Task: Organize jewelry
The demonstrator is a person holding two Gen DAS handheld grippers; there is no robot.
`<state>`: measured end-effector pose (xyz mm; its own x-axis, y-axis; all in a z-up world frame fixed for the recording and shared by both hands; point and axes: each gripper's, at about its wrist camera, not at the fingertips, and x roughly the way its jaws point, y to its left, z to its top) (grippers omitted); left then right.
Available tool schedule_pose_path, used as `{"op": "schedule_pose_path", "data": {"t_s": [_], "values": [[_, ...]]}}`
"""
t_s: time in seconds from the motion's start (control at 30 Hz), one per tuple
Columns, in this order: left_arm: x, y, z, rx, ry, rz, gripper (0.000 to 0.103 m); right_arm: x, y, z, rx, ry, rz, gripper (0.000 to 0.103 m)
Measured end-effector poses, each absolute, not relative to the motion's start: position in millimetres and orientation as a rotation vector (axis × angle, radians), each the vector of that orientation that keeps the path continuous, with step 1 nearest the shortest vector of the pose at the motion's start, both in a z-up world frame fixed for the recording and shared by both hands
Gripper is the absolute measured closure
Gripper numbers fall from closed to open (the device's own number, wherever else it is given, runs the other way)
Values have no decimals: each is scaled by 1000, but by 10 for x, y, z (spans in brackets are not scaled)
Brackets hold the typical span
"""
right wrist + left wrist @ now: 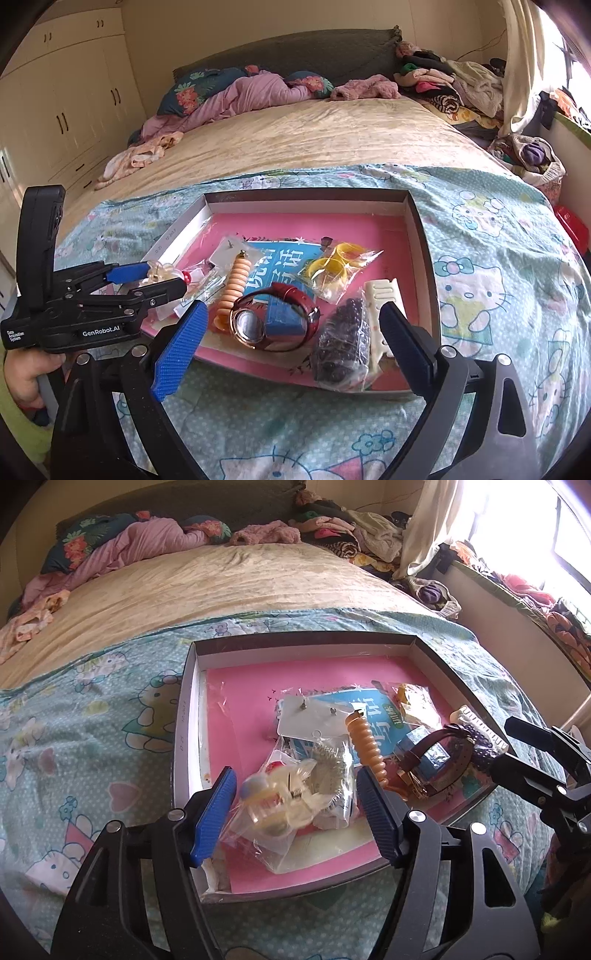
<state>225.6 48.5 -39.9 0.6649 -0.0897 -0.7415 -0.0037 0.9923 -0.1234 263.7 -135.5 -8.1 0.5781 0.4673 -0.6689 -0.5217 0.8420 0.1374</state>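
A shallow box (303, 640) (306, 195) with a pink lining lies on the bed and holds the jewelry. My left gripper (295, 808) (166, 276) is open at the box's near left corner. A clear hair clip (280, 801) (162, 269) lies blurred on plastic bags between its blue pads (218, 805), and neither pad touches it. My right gripper (291, 350) (506, 746) stands wide open over the box's near edge with nothing gripped. Just ahead of it lie a red-strapped watch (255, 325) (443, 753), an orange coil band (234, 284) (365, 742) and a bag of dark beads (340, 339).
Also in the box are a white comb clip (380, 295), bagged yellow bangles (332, 266), a blue printed card (280, 258) and an earring card (314, 716). Clothes (443, 81) and pillows (192, 88) pile up at the bed's far end. A hand (26, 373) holds the left gripper.
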Motion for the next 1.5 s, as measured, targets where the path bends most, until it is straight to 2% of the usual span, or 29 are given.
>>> {"op": "schedule_pose_path", "data": {"t_s": [0.1,0.17,0.3,0.47,0.8,1.5], "values": [[2224,475,-359,-118,839,-48,42,2577,-1407,-48,-68,754,572,7],[2189,468,-311,-119,830,-48,33,2540,-1445,-24,-60,747,569,7],[2113,452,-205,-121,810,-47,25,2432,-1532,77,-44,725,565,5],[1983,422,-67,-124,789,-46,10,2280,-1629,229,-28,692,564,5],[1602,338,81,-157,758,-12,10,1878,-1812,402,-31,641,576,5],[899,237,30,-155,719,7,10,1435,-1944,215,-51,676,585,5]]}}
